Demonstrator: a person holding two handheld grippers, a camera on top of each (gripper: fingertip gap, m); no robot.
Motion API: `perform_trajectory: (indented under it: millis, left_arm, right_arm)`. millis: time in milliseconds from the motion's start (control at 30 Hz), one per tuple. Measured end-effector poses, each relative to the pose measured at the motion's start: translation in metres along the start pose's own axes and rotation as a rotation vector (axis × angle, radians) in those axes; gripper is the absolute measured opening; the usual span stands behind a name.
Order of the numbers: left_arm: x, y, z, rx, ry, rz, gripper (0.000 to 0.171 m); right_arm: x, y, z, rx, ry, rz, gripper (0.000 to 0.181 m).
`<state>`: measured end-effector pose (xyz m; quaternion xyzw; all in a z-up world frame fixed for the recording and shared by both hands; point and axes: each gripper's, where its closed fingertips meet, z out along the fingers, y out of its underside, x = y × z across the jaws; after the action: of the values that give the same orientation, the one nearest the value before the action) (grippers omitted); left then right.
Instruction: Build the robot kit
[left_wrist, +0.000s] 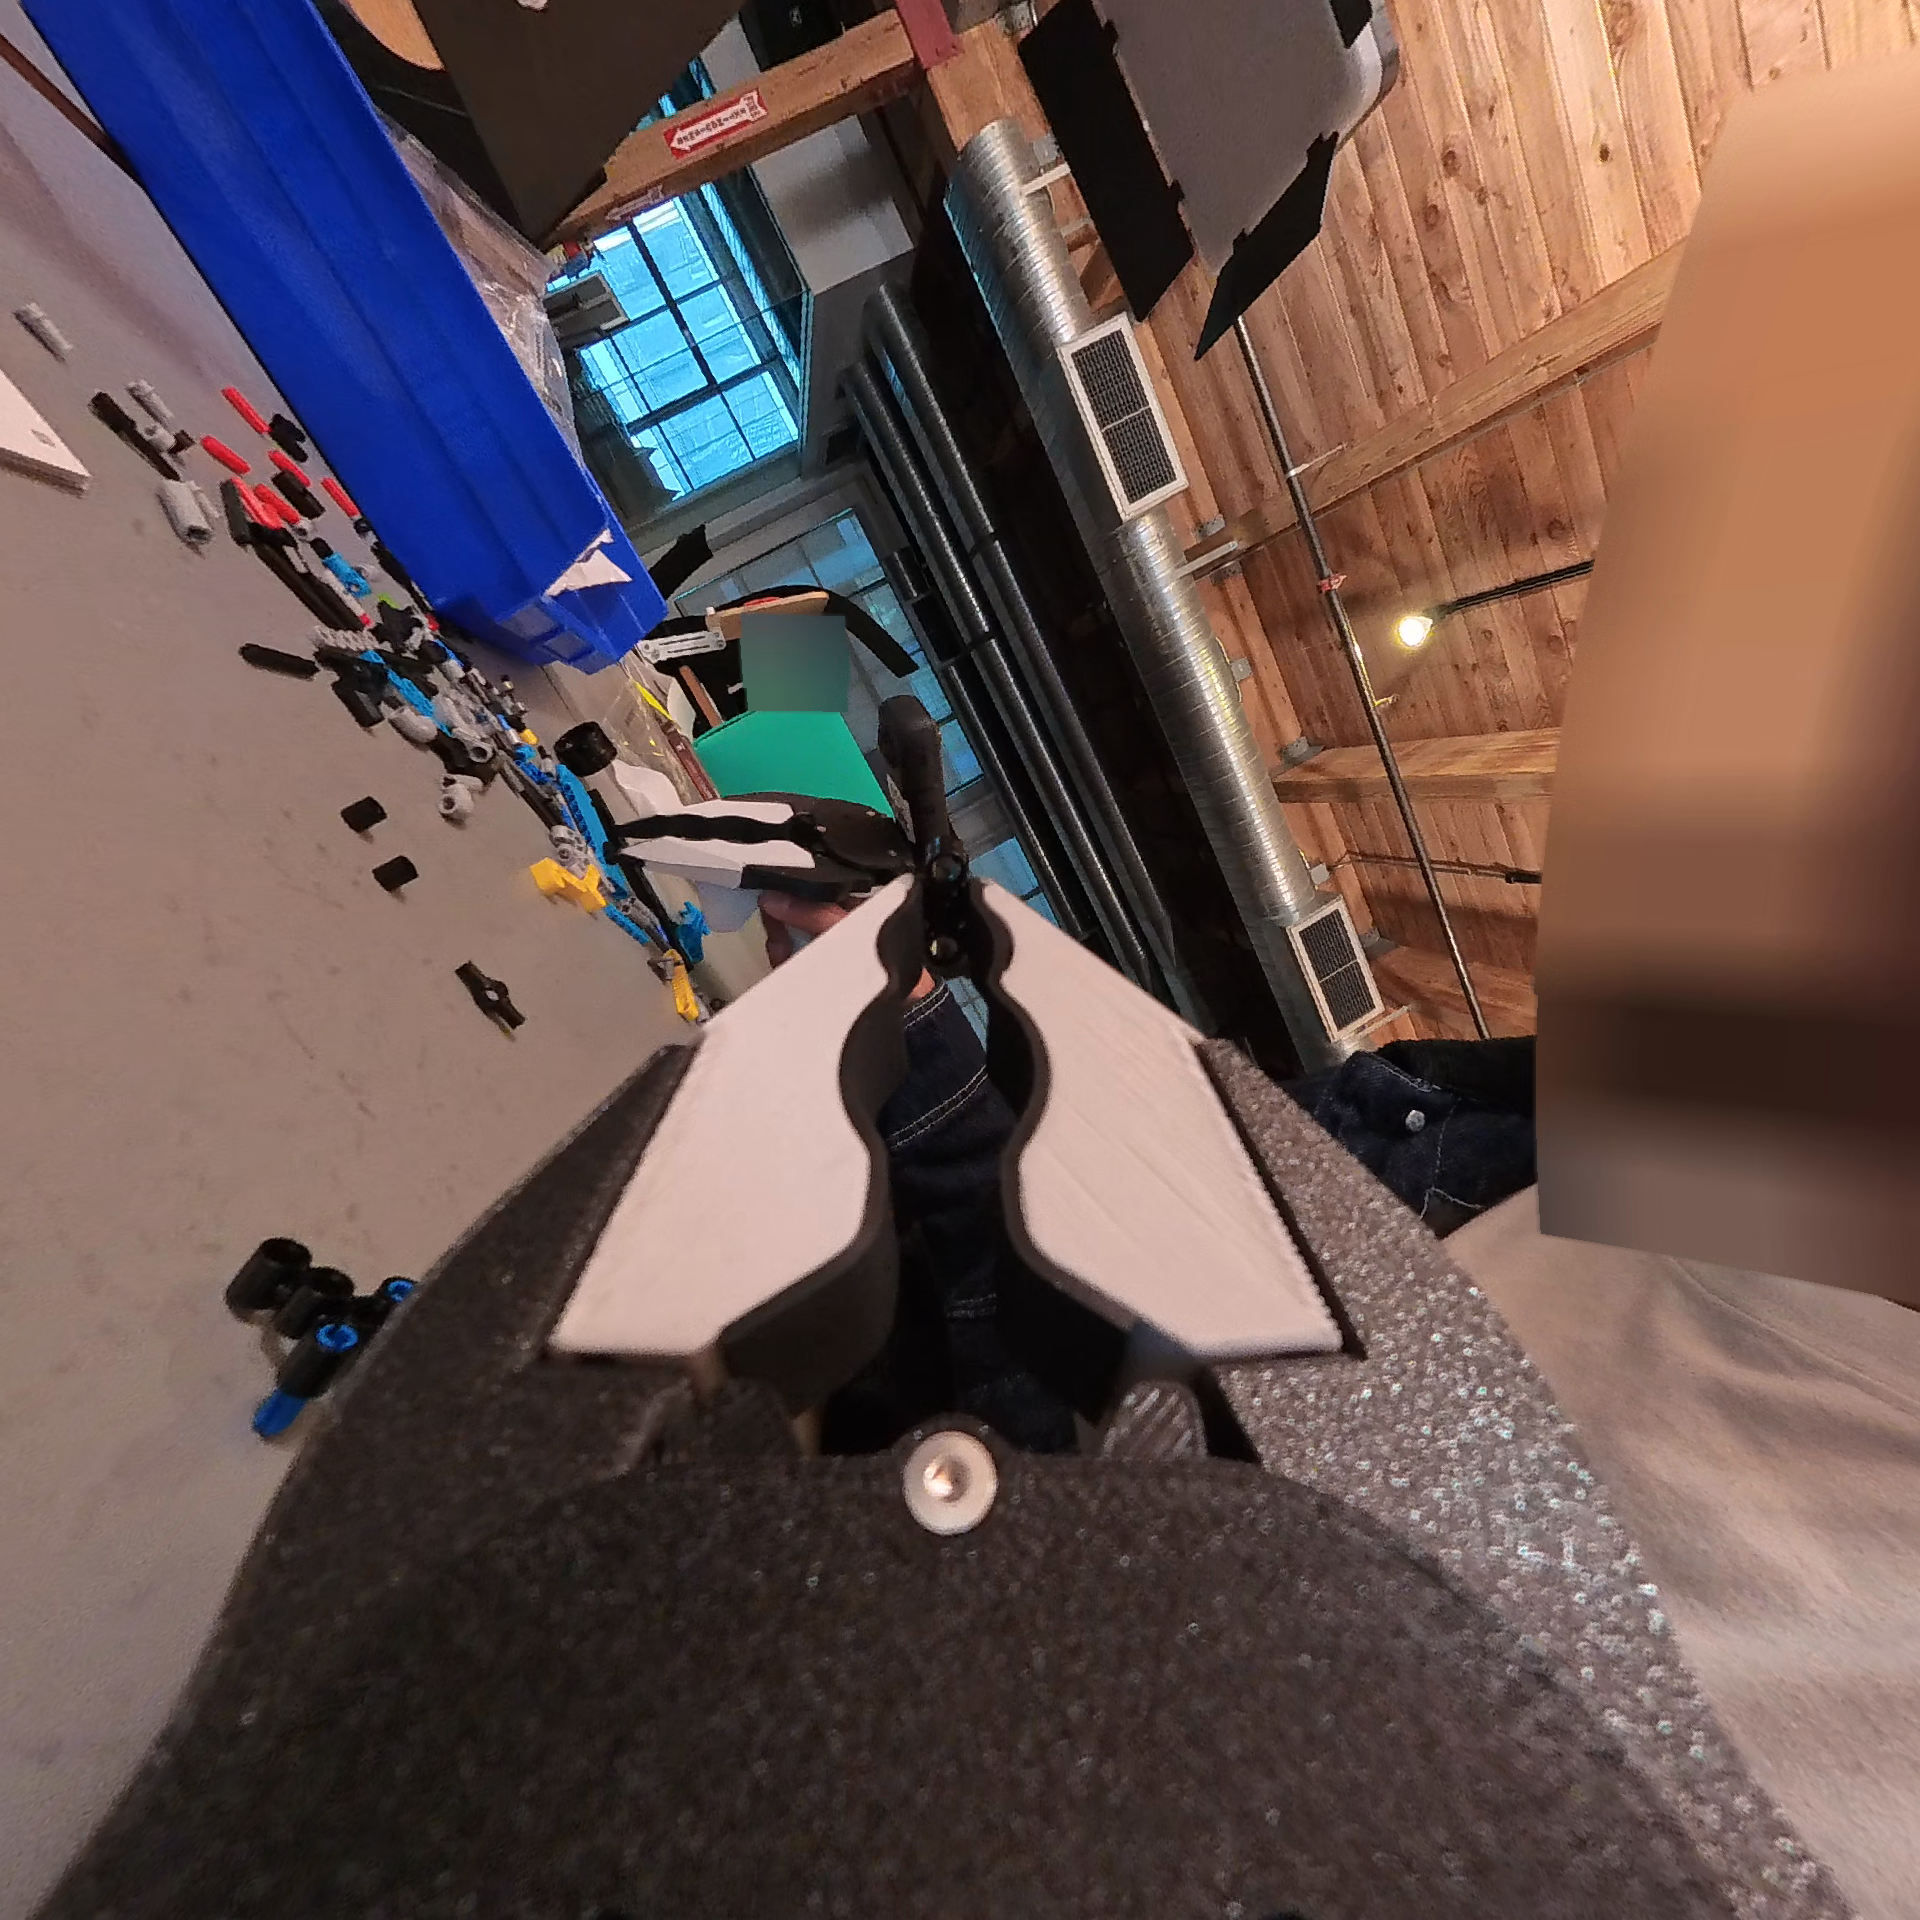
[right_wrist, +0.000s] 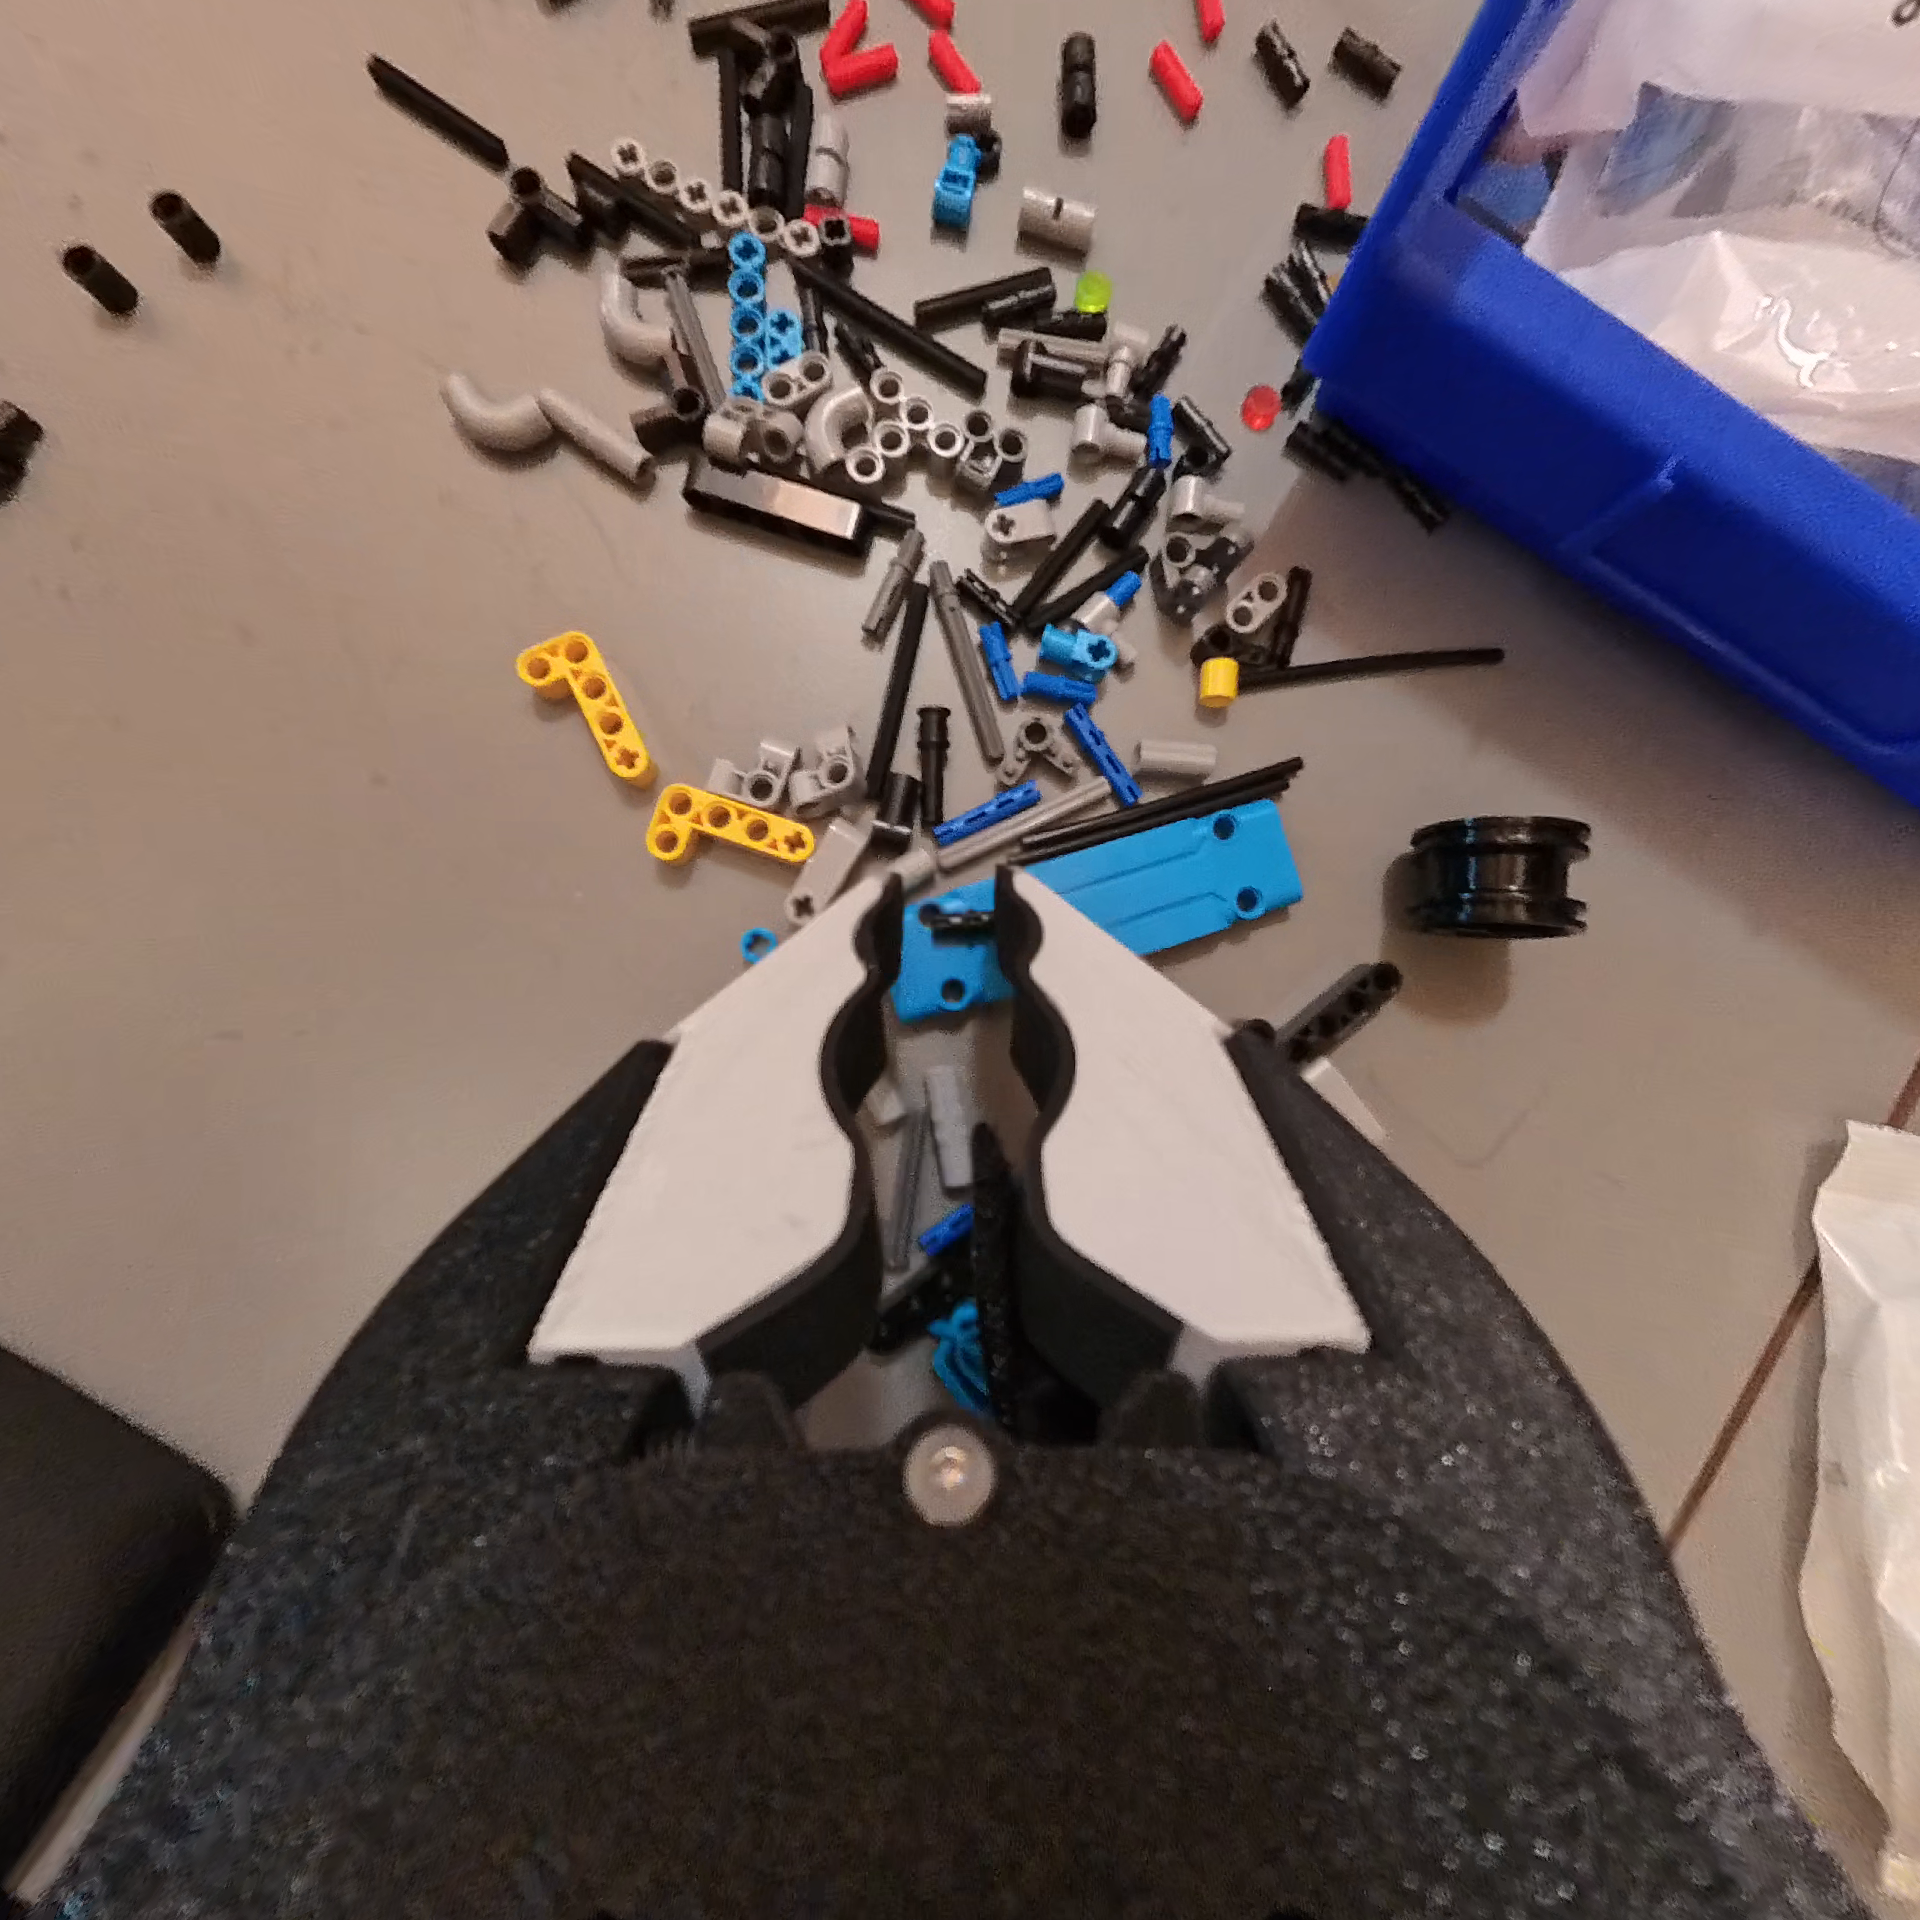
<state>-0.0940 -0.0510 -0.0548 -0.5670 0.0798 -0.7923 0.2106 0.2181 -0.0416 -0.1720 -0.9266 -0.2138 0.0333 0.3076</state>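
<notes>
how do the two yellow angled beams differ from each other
The upper yellow beam lies with its long arm running down toward the camera, short arm at the top left. The lower yellow beam lies almost crosswise, short arm at its left end. The upper one lies apart from other parts; the lower one's right end lies next to grey connectors. Both are flat on the table, same colour and L shape, left of the right tongs.

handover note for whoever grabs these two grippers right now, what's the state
Left tongs: raised off the grey table, shut on a small black plastic beam piece.
Right tongs: open, low over the loose parts, tips either side of a small black pin lying on the flat light-blue plastic panel.
Nearby: two yellow L-shaped beams to the left, black wheel rim to the right, blue plastic bin beyond.
</notes>
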Motion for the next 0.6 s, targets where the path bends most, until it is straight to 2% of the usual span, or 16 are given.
perform_trajectory:
  millis: [233, 600]
  left_arm:
    - [0.0, 0.001, 0.0, -0.005, 0.008, -0.012, 0.006]
    - [0.0, 0.0, 0.0, -0.004, 0.007, -0.015, 0.006]
  right_arm:
    - [0.014, 0.009, -0.013, -0.016, -0.009, 0.033, 0.015]
    - [0.005, 0.008, -0.002, 0.009, -0.074, 0.058, 0.018]
